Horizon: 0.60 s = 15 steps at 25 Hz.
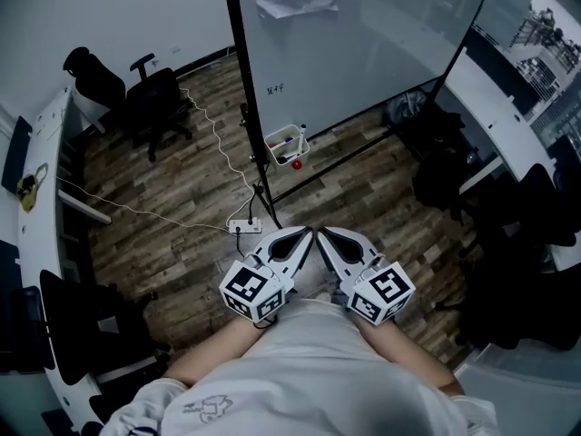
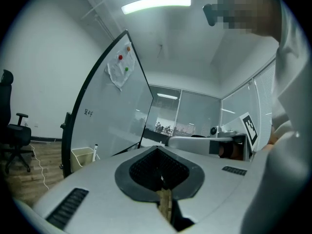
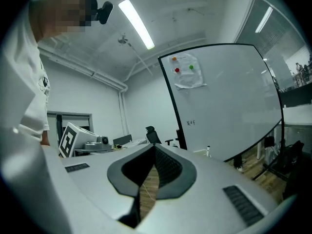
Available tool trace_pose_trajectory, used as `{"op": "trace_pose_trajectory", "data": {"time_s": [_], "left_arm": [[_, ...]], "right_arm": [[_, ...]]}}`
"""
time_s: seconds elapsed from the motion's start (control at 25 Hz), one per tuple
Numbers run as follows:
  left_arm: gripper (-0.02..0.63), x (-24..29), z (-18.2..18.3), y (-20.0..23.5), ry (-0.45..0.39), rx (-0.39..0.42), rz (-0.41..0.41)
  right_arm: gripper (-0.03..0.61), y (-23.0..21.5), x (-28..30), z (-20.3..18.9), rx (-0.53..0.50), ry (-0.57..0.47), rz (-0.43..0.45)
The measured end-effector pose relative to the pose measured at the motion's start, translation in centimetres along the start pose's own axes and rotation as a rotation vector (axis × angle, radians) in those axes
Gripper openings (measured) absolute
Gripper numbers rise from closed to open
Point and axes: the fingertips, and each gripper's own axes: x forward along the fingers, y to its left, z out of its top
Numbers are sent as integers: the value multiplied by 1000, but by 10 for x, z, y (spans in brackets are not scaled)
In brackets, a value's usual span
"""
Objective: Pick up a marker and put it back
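A white marker basket (image 1: 287,145) hangs at the foot of the whiteboard (image 1: 363,44), with markers standing in it and a red thing (image 1: 296,163) just below. In the left gripper view the basket (image 2: 83,156) sits low left with one marker (image 2: 95,149) sticking up. The right gripper view shows the marker (image 3: 208,151) small, by the whiteboard (image 3: 224,101). My left gripper (image 1: 307,233) and right gripper (image 1: 320,233) are held side by side close to my body, well short of the basket. Both are shut with nothing between the jaws.
A power strip (image 1: 245,227) and its cable lie on the wood floor between me and the whiteboard stand. Black office chairs (image 1: 154,98) stand at the back left. Desks run along the left (image 1: 36,198) and right (image 1: 508,107), with dark chairs (image 1: 445,171) on the right.
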Motion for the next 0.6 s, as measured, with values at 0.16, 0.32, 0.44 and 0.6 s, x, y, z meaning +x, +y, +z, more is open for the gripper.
{"op": "trace_pose_trajectory", "data": {"time_s": [0.16,0.32,0.44,0.6], "left_arm": [[5,15,-5,-2,13,-1,10],[5,28,-8,6,25,-25,13],[5,39,-7,8,31,-24,-10],[5,50,5,18,22,-5,-28]], "right_arm": [[12,-16,-5,-3,32,13,-5],[12,-31,2,-7,47,24,4],[12,-42,6,-3,64,22,-23],[12,-54,14,5,54,10,-48]]}}
